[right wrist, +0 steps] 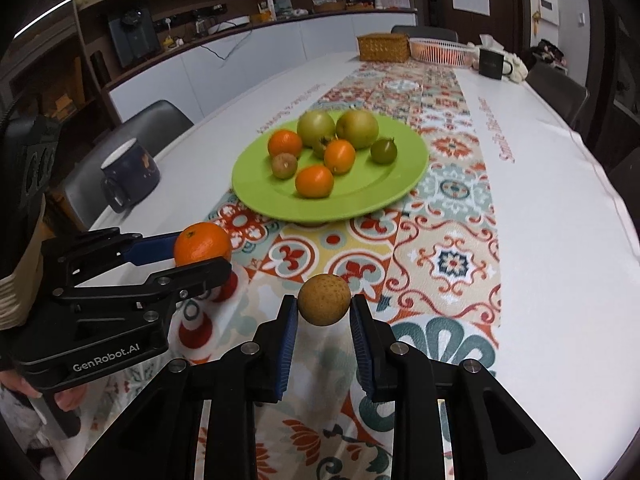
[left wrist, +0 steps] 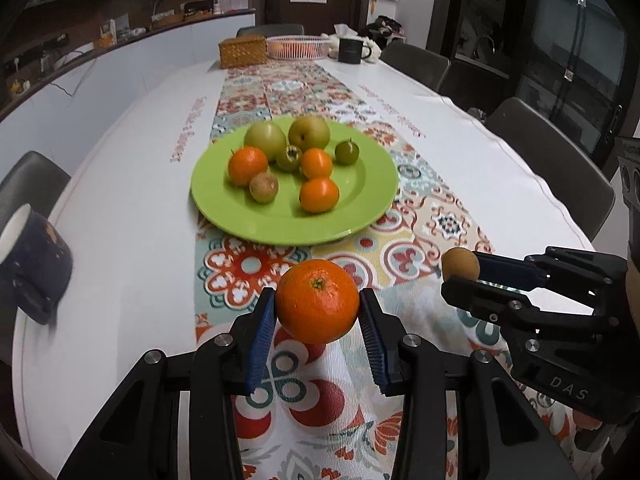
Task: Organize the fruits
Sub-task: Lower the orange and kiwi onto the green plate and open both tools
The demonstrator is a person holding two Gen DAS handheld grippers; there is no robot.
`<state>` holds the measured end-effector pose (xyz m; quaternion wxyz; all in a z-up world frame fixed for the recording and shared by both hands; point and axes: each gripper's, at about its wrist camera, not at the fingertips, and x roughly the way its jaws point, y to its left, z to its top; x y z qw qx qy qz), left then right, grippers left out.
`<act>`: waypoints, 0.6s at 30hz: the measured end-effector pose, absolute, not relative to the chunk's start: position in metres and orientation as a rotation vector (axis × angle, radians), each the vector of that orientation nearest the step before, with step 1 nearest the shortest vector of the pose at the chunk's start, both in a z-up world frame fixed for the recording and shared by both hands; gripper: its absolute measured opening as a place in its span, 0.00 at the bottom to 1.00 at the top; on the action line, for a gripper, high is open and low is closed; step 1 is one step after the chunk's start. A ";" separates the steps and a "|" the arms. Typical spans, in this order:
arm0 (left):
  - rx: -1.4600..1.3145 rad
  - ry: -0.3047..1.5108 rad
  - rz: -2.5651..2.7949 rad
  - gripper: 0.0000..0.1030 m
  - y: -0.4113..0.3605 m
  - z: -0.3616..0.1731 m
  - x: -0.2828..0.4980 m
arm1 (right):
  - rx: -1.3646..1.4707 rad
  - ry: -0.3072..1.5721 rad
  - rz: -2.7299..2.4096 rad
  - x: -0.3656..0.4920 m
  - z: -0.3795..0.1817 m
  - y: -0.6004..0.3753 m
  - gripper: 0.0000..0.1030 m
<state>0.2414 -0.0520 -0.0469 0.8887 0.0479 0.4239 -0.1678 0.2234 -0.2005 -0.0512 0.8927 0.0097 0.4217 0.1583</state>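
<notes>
An orange (left wrist: 317,301) was pinched by the left tool (left wrist: 318,312) and a brown fruit (right wrist: 325,299) by the right tool (right wrist: 324,312), best carried level toward the green plate (left wrist: 372,216).

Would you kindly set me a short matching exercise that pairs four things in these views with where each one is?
Things:
1. large orange
2. small brown fruit
3. dark blue mug
4. woven box

Places:
A. far end of the table
B. between the right gripper's fingers
C. left of the green plate
D. between the left gripper's fingers

Pairs: 1-D, 2-B, 3-C, 4-A
</notes>
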 end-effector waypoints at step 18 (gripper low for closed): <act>0.092 0.830 -0.328 0.40 -0.060 -0.024 0.313 | -0.038 0.787 0.323 0.292 -0.016 -0.202 0.27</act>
